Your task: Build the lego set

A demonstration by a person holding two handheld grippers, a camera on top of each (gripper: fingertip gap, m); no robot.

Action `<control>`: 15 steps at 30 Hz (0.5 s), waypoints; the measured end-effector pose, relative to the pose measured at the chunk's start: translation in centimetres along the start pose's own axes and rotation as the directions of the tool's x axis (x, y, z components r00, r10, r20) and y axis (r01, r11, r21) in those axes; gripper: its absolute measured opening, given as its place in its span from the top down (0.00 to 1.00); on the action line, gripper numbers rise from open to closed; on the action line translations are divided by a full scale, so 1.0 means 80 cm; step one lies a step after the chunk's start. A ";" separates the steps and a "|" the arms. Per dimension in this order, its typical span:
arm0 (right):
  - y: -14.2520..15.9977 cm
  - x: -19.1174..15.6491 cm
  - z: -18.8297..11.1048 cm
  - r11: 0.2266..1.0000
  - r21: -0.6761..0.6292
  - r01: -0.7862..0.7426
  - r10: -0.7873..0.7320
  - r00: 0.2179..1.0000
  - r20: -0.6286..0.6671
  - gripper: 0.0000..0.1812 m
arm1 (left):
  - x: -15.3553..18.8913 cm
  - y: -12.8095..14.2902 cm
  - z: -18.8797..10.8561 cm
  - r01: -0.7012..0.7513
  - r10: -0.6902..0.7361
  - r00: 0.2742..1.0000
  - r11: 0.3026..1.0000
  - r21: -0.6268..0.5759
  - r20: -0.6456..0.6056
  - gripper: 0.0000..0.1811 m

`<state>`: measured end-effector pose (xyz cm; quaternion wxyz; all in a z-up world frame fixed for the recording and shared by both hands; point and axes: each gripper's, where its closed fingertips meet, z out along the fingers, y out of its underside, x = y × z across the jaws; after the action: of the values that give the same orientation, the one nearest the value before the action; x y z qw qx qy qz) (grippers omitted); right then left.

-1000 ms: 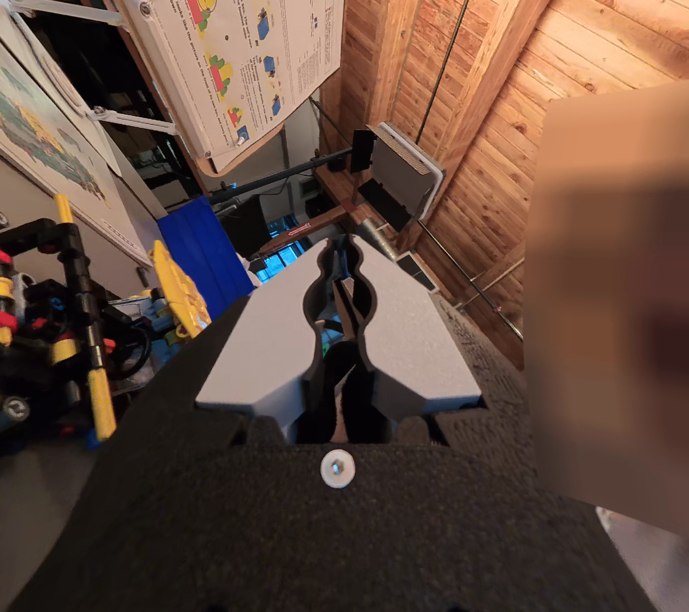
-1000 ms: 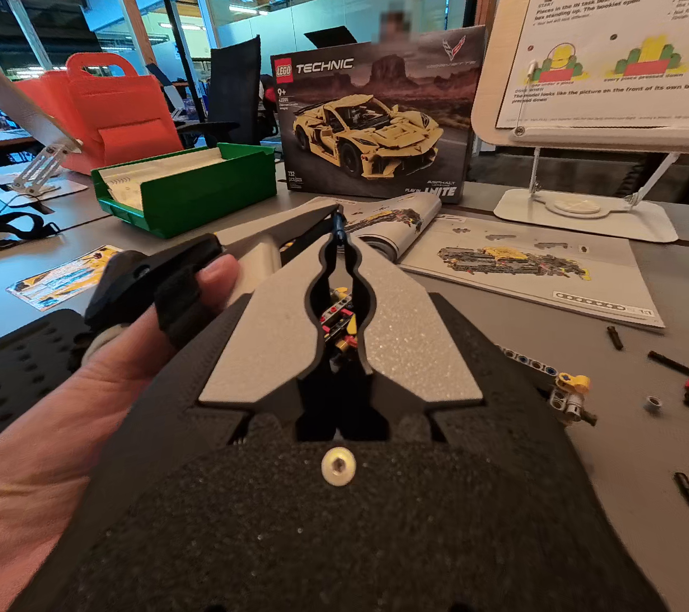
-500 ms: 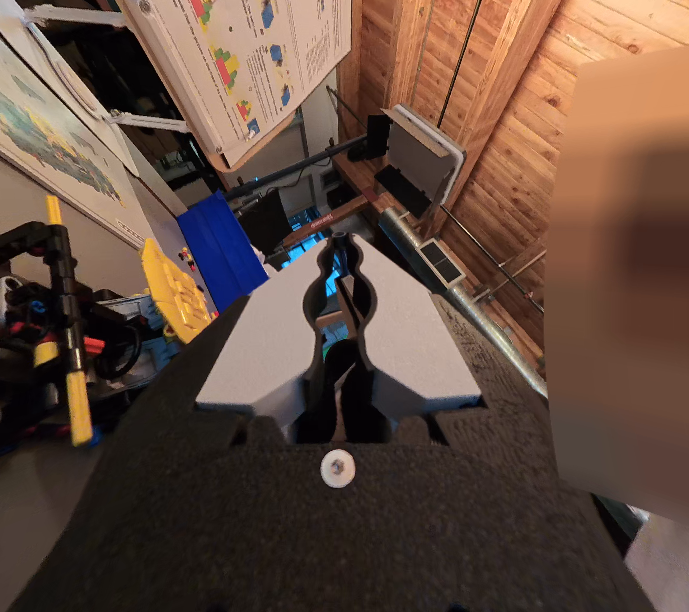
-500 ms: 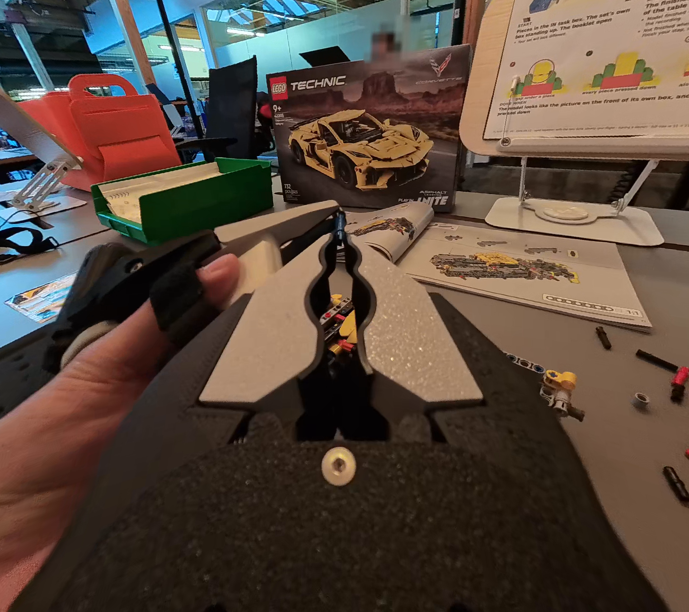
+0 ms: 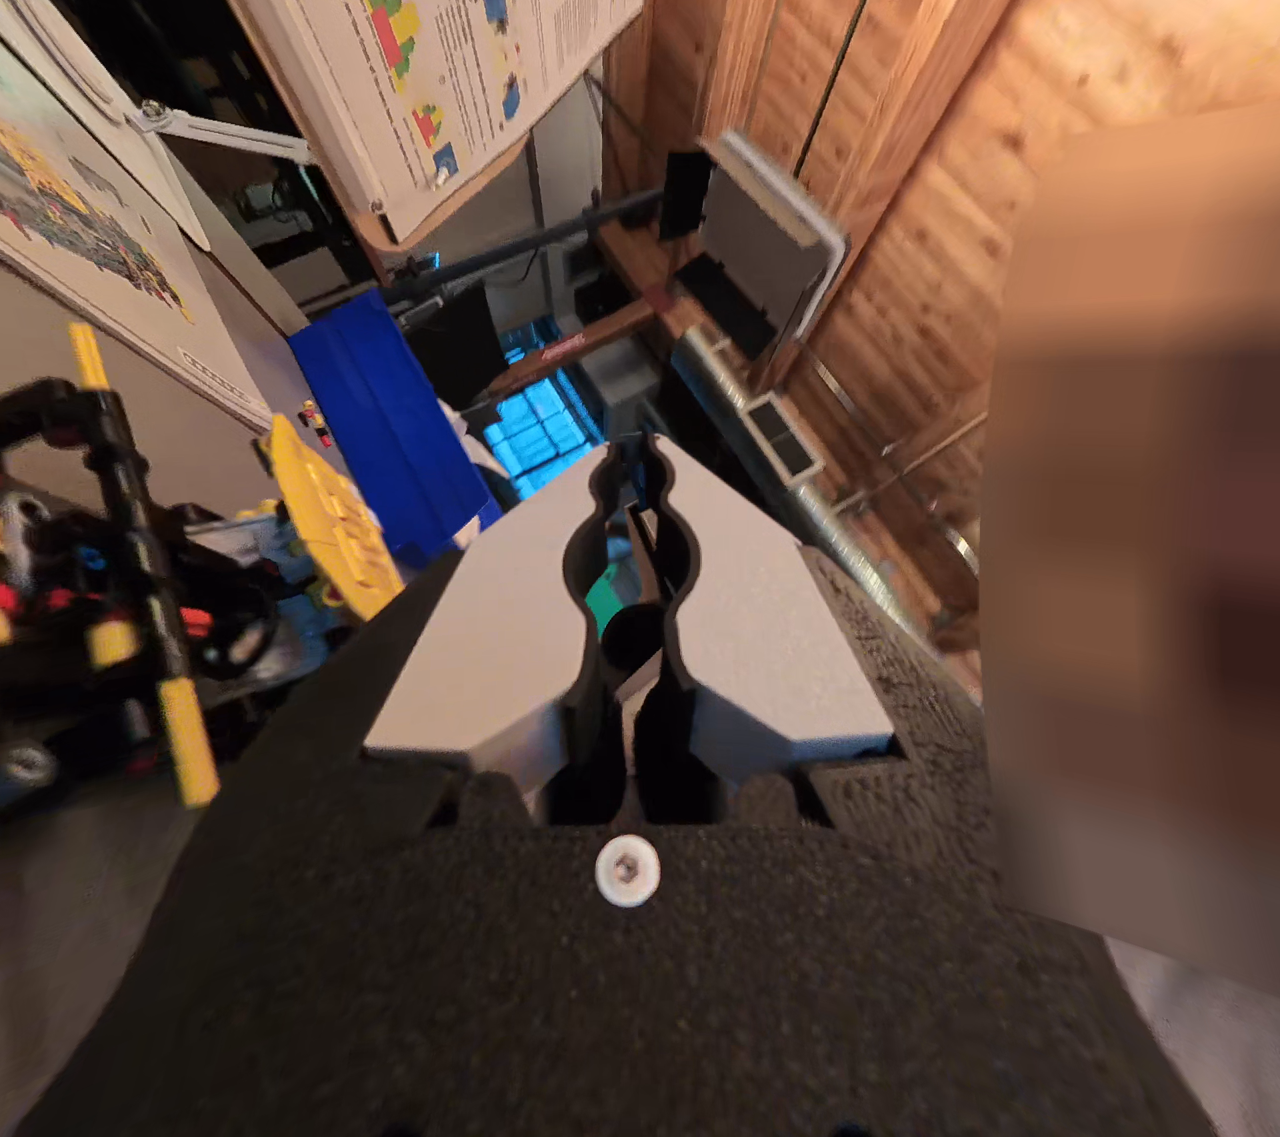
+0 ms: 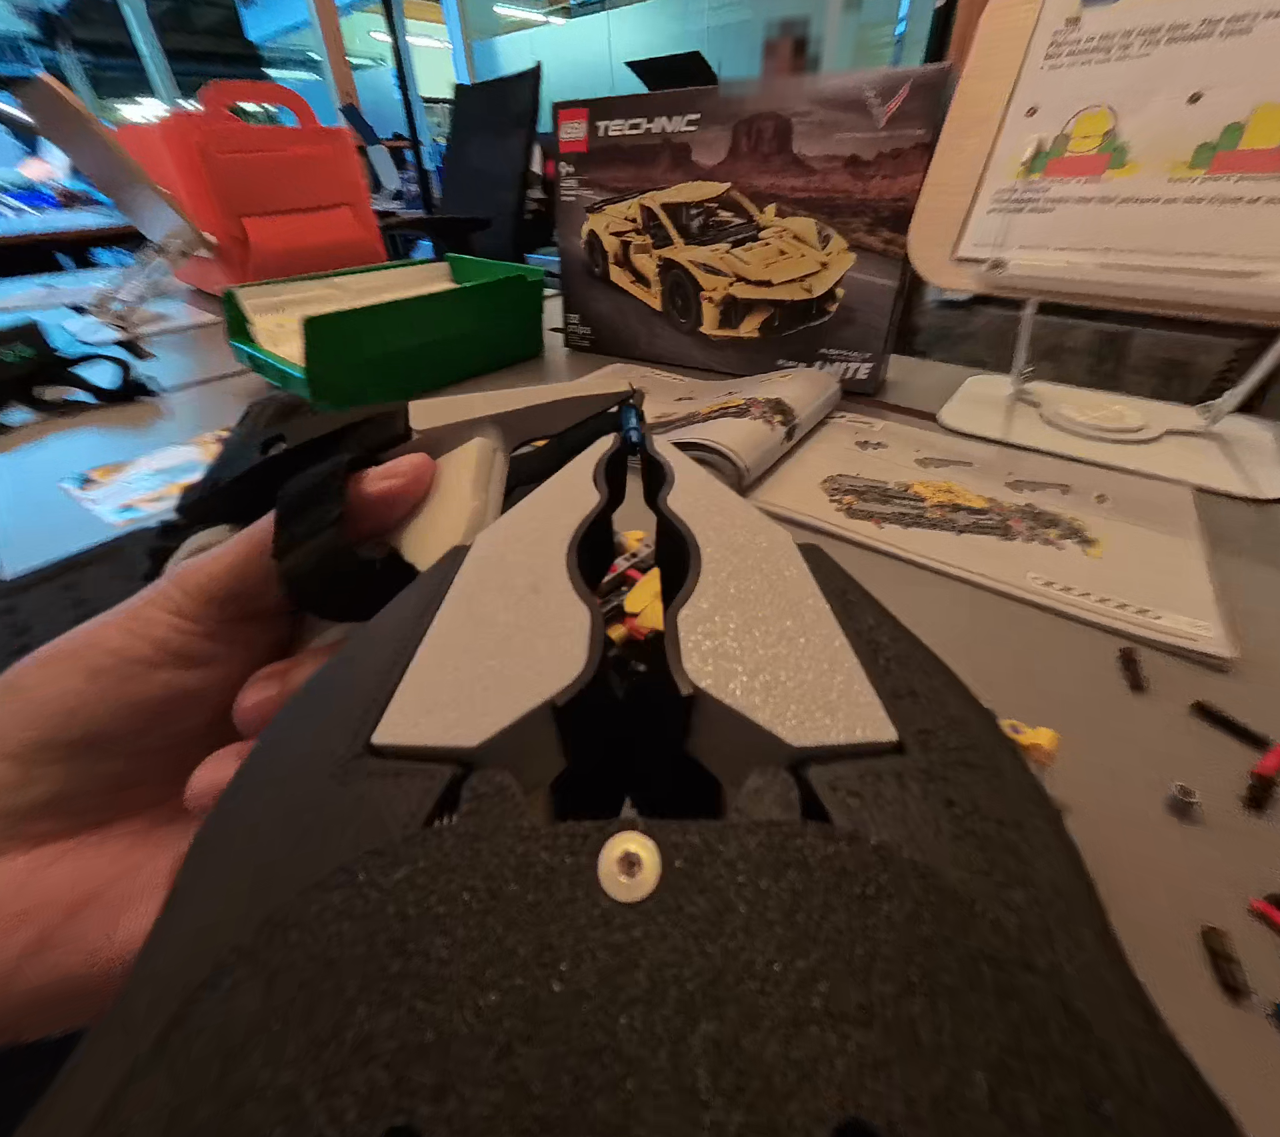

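Observation:
In the right wrist view my right gripper [image 6: 632,446] is shut on a small blue pin [image 6: 632,432] that stands upright between its tips. A hand [image 6: 138,723] holds my left gripper [image 6: 627,394] at the left, and its tip meets the top of the same pin. In the left wrist view my left gripper [image 5: 632,460] is shut, with a dark blue piece [image 5: 634,446] between its tips. The partly built black, yellow and red model [image 5: 104,584] shows at the left there. Parts of it show through the right gripper's gap [image 6: 634,591].
The set's box [image 6: 734,231], a green bin [image 6: 388,328] and a red bag [image 6: 277,190] stand at the back of the table. An open booklet [image 6: 970,522] lies ahead. Loose pins [image 6: 1226,723] lie at the right. A sheet on a stand [image 6: 1143,100] is at the far right. A blue bin [image 5: 388,425] shows beside the model. Less than 4 cm separates the two grippers' tips.
Both grippers stay shut and tip to tip. The pair has shifted and tilted a little, so both backgrounds have slid and are now blurred.

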<state>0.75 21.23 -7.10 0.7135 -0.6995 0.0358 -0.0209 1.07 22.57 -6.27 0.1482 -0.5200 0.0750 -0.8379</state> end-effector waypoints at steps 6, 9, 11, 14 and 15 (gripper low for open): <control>-0.012 0.004 -0.010 0.986 0.022 0.164 -0.159 0.977 -0.141 0.98 | 0.013 0.005 0.009 0.149 -0.145 0.989 0.976 0.158 -0.035 0.96; -0.015 0.004 -0.012 0.985 0.039 0.167 -0.160 0.976 -0.147 0.98 | 0.019 0.006 0.013 0.136 -0.130 0.991 0.978 0.161 -0.043 0.96; -0.013 0.005 -0.012 0.992 0.044 0.121 -0.115 0.986 -0.118 0.98 | 0.023 0.009 0.015 0.071 -0.068 0.997 0.989 0.128 -0.030 0.96; -0.009 0.007 -0.010 0.995 0.026 0.094 -0.091 0.990 -0.111 0.98 | 0.030 0.016 0.018 -0.037 0.039 0.999 0.997 0.071 -0.021 0.96; -0.009 0.009 -0.011 0.997 0.025 0.078 -0.075 0.991 -0.110 0.98 | 0.031 0.019 0.018 -0.046 0.047 0.999 0.997 0.069 -0.019 0.96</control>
<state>1.44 20.31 -6.45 0.7191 -0.6878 0.0477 -0.0869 1.59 20.39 -3.94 0.1846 -0.5040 0.0600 -0.8416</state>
